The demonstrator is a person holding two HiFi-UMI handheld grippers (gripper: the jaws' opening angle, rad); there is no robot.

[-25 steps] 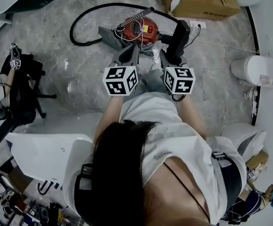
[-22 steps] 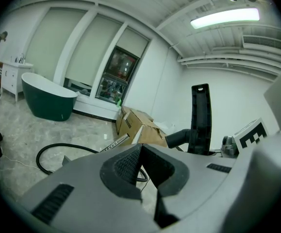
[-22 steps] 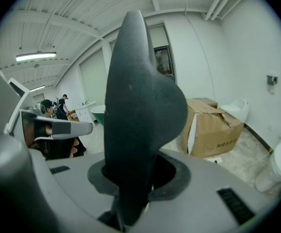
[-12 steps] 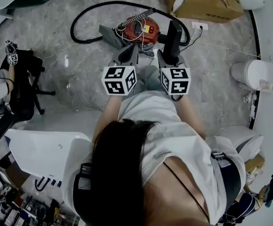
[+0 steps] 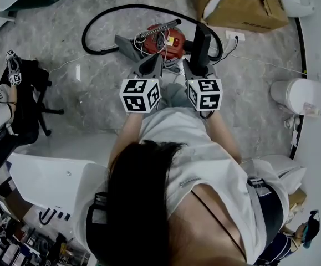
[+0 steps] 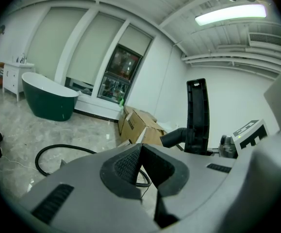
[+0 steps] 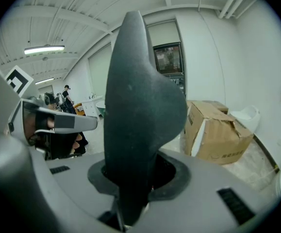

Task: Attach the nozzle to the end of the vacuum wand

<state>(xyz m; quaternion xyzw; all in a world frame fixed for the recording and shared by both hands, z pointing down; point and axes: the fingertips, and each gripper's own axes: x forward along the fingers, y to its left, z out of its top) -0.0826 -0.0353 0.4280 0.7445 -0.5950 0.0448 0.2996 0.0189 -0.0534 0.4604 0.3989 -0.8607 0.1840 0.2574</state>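
Note:
My right gripper (image 5: 197, 65) is shut on a black vacuum nozzle (image 5: 200, 42), which stands up out of its jaws and fills the middle of the right gripper view (image 7: 136, 106). Beside it, my left gripper (image 5: 151, 64) is shut with nothing between its pads (image 6: 130, 165). Just beyond both lies the red vacuum cleaner (image 5: 164, 37) on the marble floor. A metal wand (image 5: 159, 27) rests across its top, and a black hose (image 5: 102, 21) loops away behind it. From the left gripper view the nozzle (image 6: 197, 114) rises at the right.
A cardboard box (image 5: 242, 3) stands at the back right, also in the right gripper view (image 7: 218, 130). A white toilet (image 5: 301, 83) is at the right, a black office chair (image 5: 24, 101) at the left, a dark green bathtub (image 6: 50, 101) far off.
Both grippers have shifted a little toward the red vacuum. The nozzle in the right gripper has swung left and stands more upright. Both jaws stayed as they were.

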